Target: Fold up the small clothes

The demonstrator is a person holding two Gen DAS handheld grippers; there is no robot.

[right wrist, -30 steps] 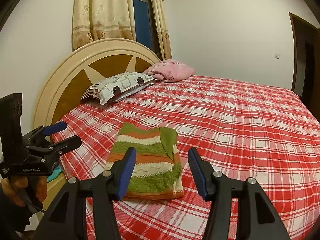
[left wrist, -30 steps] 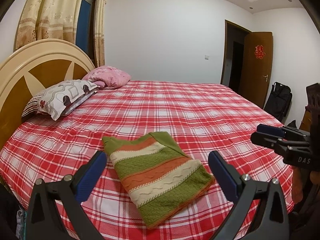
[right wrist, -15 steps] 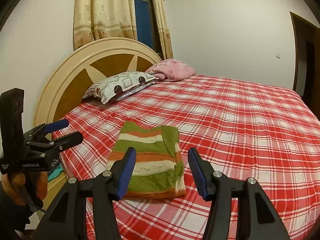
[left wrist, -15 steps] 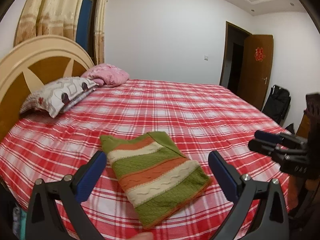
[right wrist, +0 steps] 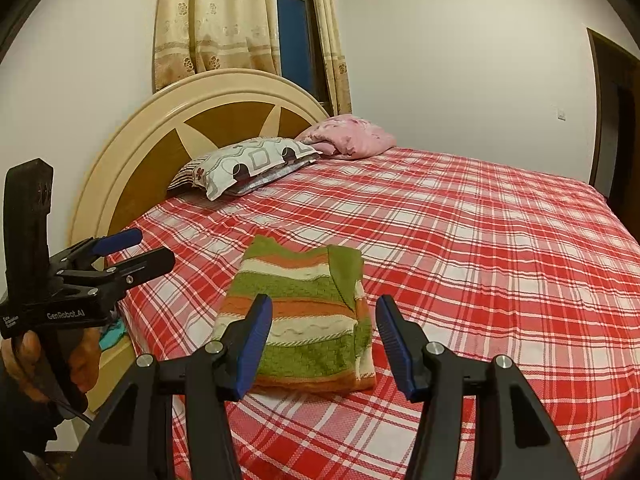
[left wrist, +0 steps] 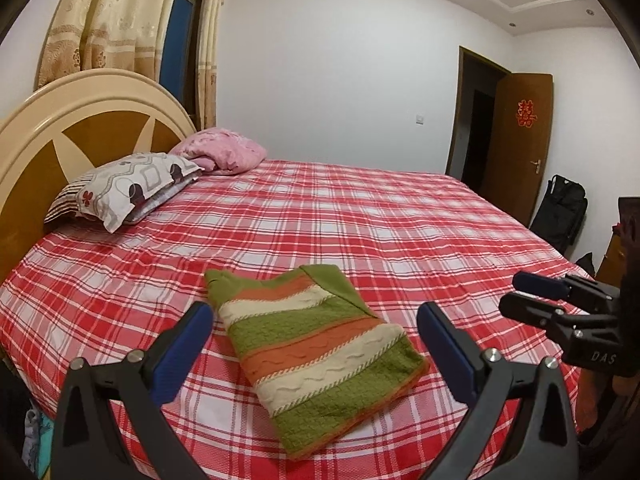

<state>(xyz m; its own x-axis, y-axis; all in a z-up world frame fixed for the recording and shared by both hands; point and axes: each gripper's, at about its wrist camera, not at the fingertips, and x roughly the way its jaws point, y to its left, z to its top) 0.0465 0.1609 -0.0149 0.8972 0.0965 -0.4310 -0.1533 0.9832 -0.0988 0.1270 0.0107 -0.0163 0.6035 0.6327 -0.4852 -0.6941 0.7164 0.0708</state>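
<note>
A green, orange and cream striped knit sweater (left wrist: pixel 316 354) lies folded into a flat rectangle on the red plaid bed (left wrist: pixel 400 232), near its front edge. It also shows in the right wrist view (right wrist: pixel 304 316). My left gripper (left wrist: pixel 314 344) is open and empty, held above and in front of the sweater. My right gripper (right wrist: pixel 324 336) is open and empty, also held back from the sweater. Each gripper shows in the other's view: the right one at the far right (left wrist: pixel 532 294), the left one at the left (right wrist: pixel 138 250). Neither touches the cloth.
A patterned pillow (left wrist: pixel 132 188) and a pink bundle (left wrist: pixel 224 152) lie by the round wooden headboard (left wrist: pixel 60 128). Curtains (right wrist: pixel 208 20) hang behind it. A brown door (left wrist: pixel 520 136) and a black bag (left wrist: pixel 560 212) stand at the far right.
Both grippers have shifted only slightly; the left view first swung left, then back. The sweater has not moved and both grippers stay open.
</note>
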